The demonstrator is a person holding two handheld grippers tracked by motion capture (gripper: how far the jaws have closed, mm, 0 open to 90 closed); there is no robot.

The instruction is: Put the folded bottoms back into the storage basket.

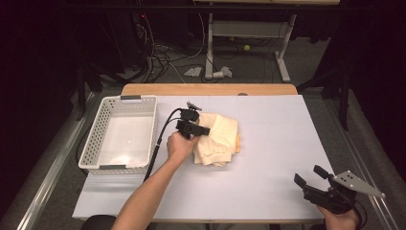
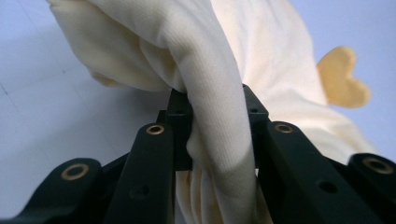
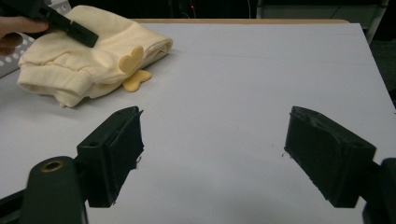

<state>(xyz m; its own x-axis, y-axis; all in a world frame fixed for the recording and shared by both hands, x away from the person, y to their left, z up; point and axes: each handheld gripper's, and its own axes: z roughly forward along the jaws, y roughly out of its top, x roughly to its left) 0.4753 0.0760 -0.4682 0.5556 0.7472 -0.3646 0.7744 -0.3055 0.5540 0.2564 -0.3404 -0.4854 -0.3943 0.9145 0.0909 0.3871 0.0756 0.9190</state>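
White-topped table (image 1: 277, 158) lay flat, with a bare wooden strip (image 1: 209, 89) exposed along its far edge. On the grey floor beyond it: tangled cables (image 1: 160, 55) at far left, and a white desk frame (image 1: 249, 28) at far centre. A small yellow-green ball (image 1: 247, 47) sat under that frame. Two pale scraps (image 1: 194, 72) lay near the frame's left foot; could not identify them.

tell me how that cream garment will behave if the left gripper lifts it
Probably floppy: the garment bunches into soft folds between the left gripper's jaws, so the rest would likely hang and unfold. It looks like thin knit, so likely light. The ribbed fabric seems unlikely to slip.
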